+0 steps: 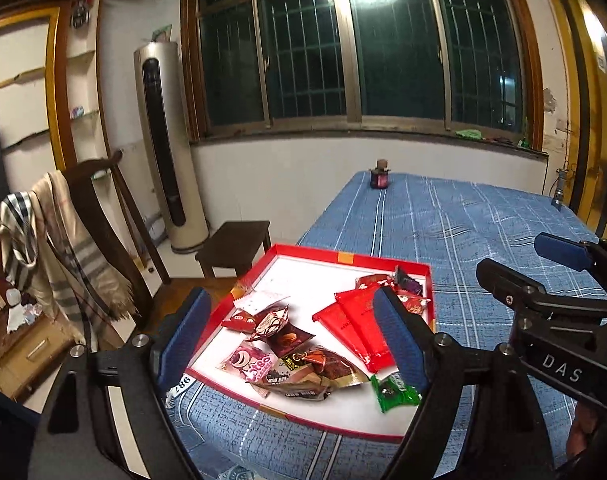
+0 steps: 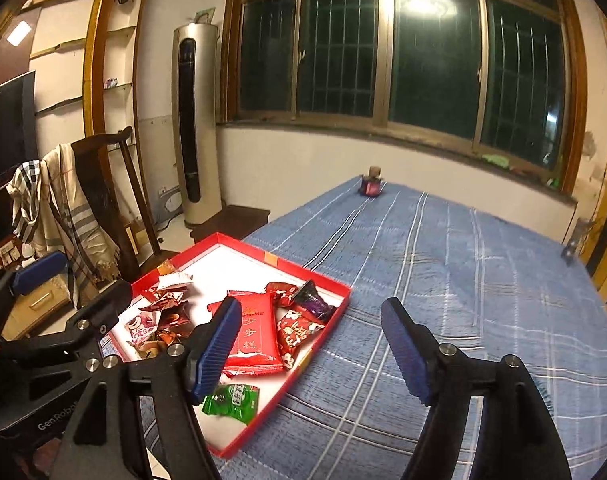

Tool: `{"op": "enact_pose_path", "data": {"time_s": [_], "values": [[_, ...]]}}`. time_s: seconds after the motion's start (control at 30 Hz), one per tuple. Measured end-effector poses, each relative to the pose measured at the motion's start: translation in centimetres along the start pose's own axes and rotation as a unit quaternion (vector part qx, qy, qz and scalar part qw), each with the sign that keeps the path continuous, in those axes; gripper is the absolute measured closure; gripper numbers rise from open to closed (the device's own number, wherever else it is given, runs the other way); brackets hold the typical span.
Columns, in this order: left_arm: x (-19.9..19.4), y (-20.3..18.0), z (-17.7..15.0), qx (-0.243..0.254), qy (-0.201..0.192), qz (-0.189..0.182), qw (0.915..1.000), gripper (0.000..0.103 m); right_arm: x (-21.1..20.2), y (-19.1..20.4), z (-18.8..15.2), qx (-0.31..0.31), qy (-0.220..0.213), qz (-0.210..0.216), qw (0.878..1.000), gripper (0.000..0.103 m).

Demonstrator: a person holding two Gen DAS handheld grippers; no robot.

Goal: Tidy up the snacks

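**A:** Both of your tongs are spread and carry nothing. The left tongs (image 1: 291, 344) hang above the red tray (image 1: 383, 260), the right tongs (image 2: 311, 344) sit off its right edge over the blue checked cloth (image 2: 443, 260) on the bench. Every snack is in that tray: the red packets (image 1: 359, 328) near the middle, the pink packet (image 1: 249, 362) and the brown wrappers (image 1: 303, 372) at the near left, the green packet (image 1: 395, 392) by the near edge.

**B:** So where could it go wrong?

**A:** I'd judge the tray itself. It sits at the bench corner, close to the drop towards the chair (image 1: 99, 216). If you come down hard on its rim, it may tip or slide off.

**B:** And the wrappers?

**A:** They overlap. If you close on the pile, you may lift two at once, or the slick foil may slip out. Also, your tongs are close together; mind they don't clash.
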State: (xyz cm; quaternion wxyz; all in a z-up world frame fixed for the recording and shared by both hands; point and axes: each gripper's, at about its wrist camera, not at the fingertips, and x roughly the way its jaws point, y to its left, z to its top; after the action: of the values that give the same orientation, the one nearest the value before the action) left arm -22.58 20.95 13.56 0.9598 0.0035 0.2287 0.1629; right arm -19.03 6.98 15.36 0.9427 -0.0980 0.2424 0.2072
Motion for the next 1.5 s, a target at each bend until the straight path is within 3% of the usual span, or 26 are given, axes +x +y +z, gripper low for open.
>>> {"op": "enact_pose_path", "data": {"time_s": [0.2,0.5,0.67,0.8,1.5], "values": [[-2.1,-0.4,0.3,-0.003,-0.019,-0.002,0.9998,0.017,-3.1,-0.4,-0.3,-0.011,-0.032,-0.030,0.999,0.018],[-3.8,-1.2,0.6,-0.014,-0.031,-0.004,0.9994,0.015,-5.8,-2.5,-0.8,0.005,-0.056,-0.069,0.996,0.016],[-4.8,-1.7,0.6,-0.025,-0.042,-0.005,0.9988,0.000,-7.1,-3.5,-1.2,0.009,-0.080,-0.096,0.992,0.002],[-5.6,-2.1,0.6,-0.027,-0.059,-0.003,0.9979,0.000,-7.9,-4.5,-1.6,0.016,-0.092,-0.109,0.990,0.001],[-6.3,-4.3,0.3,-0.021,-0.042,-0.010,0.9989,0.000,-9.8,-8.5,-3.4,0.057,-0.090,-0.119,0.987,0.001]]}}
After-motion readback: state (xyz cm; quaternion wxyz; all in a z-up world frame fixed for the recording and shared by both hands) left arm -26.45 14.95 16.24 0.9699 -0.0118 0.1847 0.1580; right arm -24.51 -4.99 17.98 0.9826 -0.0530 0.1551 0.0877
